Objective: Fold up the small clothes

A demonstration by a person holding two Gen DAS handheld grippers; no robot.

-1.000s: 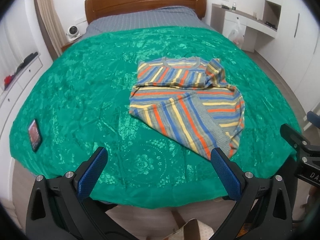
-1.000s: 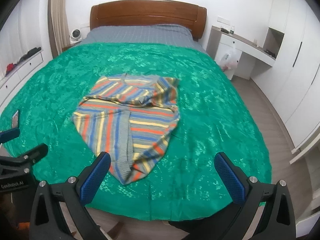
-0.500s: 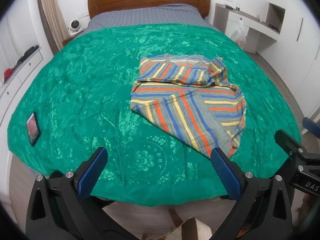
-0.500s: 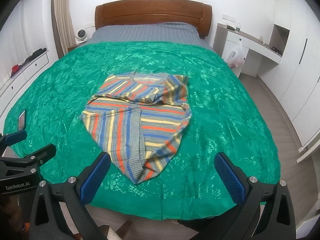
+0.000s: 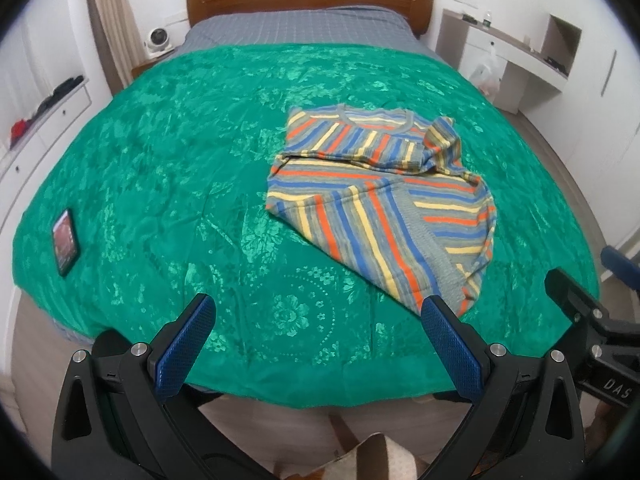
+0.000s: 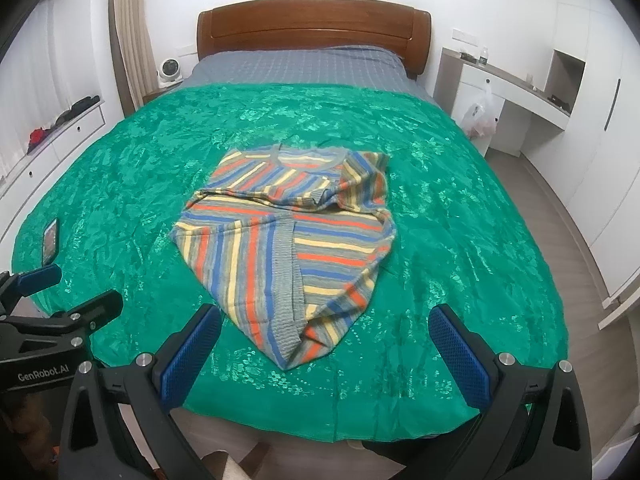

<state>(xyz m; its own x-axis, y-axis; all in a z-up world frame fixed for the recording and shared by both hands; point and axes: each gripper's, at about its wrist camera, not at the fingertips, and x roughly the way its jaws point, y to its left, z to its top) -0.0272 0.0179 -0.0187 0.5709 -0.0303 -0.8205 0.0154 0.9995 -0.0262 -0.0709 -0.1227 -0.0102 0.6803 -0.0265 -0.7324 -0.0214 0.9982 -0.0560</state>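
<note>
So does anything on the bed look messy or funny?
Yes. The striped knit sweater on the green bedspread is folded crookedly: its bottom comes to a slanted point near the bed's foot, and one sleeve is bunched near the collar. A dark phone also lies alone near the bed's left edge.

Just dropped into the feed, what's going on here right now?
A person holds a gripper in each hand at the foot of a bed, folding small clothes. A striped sweater lies partly folded on the green bedspread, its lower part drawn to a point toward the camera. The left gripper and right gripper are both open, empty and short of the sweater. A phone lies near the bedspread's left edge.
</note>
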